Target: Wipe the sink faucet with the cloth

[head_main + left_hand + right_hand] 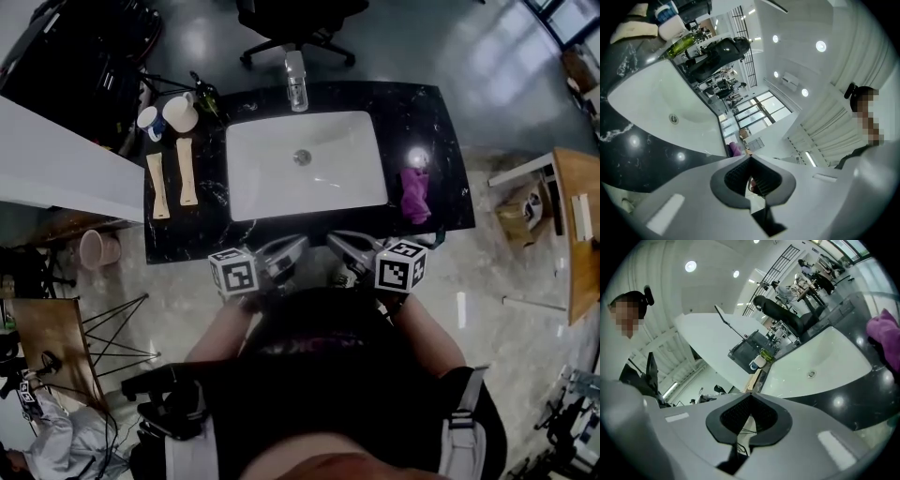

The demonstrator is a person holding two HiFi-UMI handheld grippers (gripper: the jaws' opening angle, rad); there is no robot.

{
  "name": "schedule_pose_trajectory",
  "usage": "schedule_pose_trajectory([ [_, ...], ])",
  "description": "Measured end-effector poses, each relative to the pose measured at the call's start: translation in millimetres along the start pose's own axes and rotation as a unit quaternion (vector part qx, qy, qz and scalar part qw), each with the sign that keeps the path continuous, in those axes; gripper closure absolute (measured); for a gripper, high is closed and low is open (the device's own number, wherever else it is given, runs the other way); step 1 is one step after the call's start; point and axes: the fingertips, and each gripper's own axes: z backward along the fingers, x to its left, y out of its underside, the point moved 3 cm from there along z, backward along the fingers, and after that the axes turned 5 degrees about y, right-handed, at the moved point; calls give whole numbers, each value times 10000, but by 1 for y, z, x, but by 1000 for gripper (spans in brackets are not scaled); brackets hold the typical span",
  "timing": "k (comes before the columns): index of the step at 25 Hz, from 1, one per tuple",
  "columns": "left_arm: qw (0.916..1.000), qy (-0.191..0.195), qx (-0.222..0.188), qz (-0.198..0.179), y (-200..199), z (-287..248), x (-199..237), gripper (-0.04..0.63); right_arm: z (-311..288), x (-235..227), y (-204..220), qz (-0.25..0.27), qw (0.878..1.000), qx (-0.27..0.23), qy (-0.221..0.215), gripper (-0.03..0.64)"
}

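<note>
No words, numbers or brands can be read. Only square coded patterns are shown on the left gripper's cube [232,272] and the right gripper's cube [401,266]. The print on the shirt [309,347] is blurred.

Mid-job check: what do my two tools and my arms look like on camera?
The left tool and right tool both have light grey, smoothly curved bodies with dark grey ribbed pads. Each carries a white cube printed with black square markers. The person wears a dark top with pale straps.
</note>
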Motion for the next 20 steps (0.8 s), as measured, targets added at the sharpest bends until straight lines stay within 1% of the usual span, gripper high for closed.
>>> schedule_pose_trajectory([
  [2,10000,63,66,-11,2,-4,-3,595,2,0,0,-1,10000,-41,-15,604],
  [4,9999,99,115,-46,3,-7,-5,595,7,-3,-1,-120,9998,-127,8,604],
  [7,9999,83,98,-98,1,-7,-4,595,11,-7,-1,-264,9995,-159,26,604],
  [14,9999,36,117,-40,0,-8,-2,595,8,-8,-4,-218,9997,-120,49,604],
  [20,9999,-28,114,-104,-2,-7,-3,595,15,-15,-6,-561,9979,-325,63,604],
])
